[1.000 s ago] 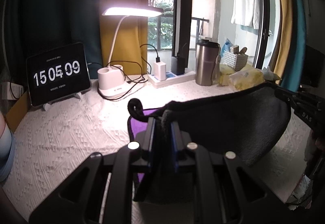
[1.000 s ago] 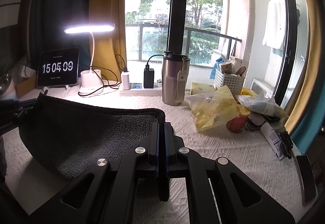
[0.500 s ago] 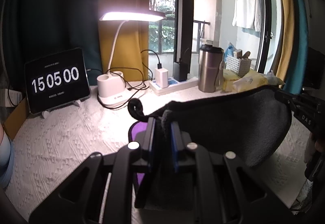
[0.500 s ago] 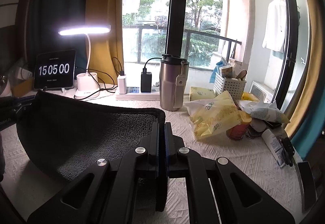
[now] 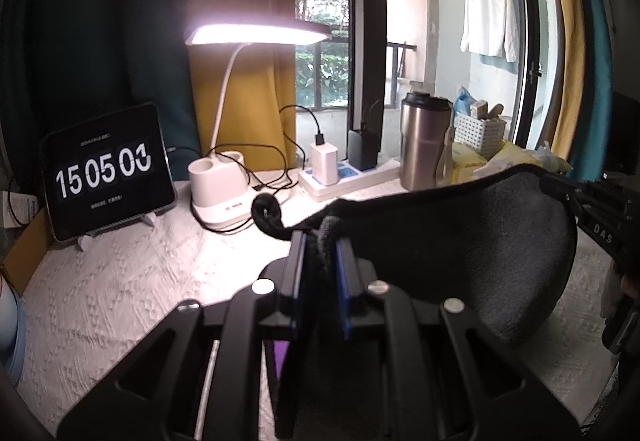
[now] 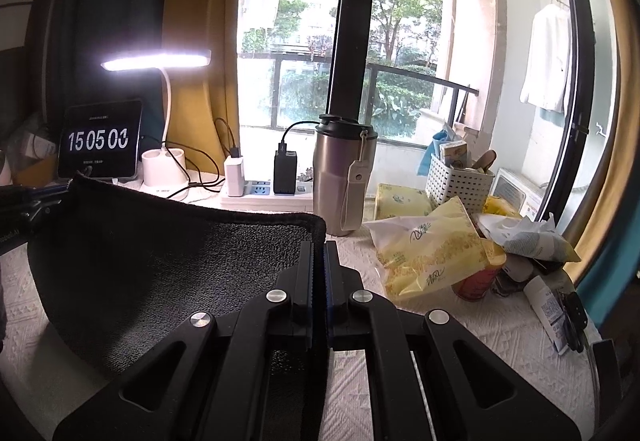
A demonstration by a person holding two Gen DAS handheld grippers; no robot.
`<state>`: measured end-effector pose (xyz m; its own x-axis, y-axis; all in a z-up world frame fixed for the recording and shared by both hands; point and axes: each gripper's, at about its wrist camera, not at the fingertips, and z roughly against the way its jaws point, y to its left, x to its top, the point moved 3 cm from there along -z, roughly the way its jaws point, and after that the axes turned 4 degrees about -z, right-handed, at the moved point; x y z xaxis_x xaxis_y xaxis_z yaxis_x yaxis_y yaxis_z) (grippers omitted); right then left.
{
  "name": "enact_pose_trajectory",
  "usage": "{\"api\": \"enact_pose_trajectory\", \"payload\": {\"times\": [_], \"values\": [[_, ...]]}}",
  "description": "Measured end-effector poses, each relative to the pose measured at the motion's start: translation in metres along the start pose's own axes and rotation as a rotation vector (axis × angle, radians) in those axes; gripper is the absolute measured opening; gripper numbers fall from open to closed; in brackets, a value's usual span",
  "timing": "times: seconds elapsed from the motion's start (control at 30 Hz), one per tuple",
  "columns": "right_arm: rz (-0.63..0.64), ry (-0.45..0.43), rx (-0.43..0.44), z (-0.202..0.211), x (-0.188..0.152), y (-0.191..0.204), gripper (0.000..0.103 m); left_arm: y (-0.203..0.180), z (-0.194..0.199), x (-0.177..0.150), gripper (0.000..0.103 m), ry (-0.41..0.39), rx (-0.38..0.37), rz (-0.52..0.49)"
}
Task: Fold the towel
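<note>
A dark grey towel (image 5: 472,241) hangs in the air between my two grippers, sagging above the white textured tablecloth (image 5: 120,281). My left gripper (image 5: 320,241) is shut on one top corner, where a hanging loop curls up to the left. A purple underside shows below the left jaws. My right gripper (image 6: 319,247) is shut on the other top corner of the towel (image 6: 168,265). The right gripper also shows at the right edge of the left wrist view (image 5: 592,209).
At the back stand a tablet clock (image 5: 106,171), a lit desk lamp (image 5: 224,189), a power strip with chargers (image 5: 344,177) and a steel tumbler (image 6: 344,177). Yellow snack bags (image 6: 432,249), a white basket (image 6: 460,181) and small items crowd the right side.
Both grippers have lifted the towel higher; the table and back objects sit lower in both views. The towel stays stretched between them.
</note>
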<state>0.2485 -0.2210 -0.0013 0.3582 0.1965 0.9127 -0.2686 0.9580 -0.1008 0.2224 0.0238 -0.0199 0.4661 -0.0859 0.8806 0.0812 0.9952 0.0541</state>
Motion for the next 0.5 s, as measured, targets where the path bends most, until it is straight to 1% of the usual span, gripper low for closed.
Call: {"api": "enact_pose_trajectory", "payload": {"times": [0.3,0.4,0.5], "values": [[0.011,0.017,-0.009,-0.024,0.0,-0.001,0.005,-0.001,-0.02,0.006,0.015,0.009,0.005,-0.019],[0.015,0.025,-0.013,-0.032,-0.002,-0.002,0.005,0.0,-0.029,0.006,0.015,0.023,0.009,-0.027],[0.015,0.044,-0.011,-0.041,-0.002,-0.003,0.005,0.0,-0.042,0.004,0.015,0.054,0.009,-0.039]]}}
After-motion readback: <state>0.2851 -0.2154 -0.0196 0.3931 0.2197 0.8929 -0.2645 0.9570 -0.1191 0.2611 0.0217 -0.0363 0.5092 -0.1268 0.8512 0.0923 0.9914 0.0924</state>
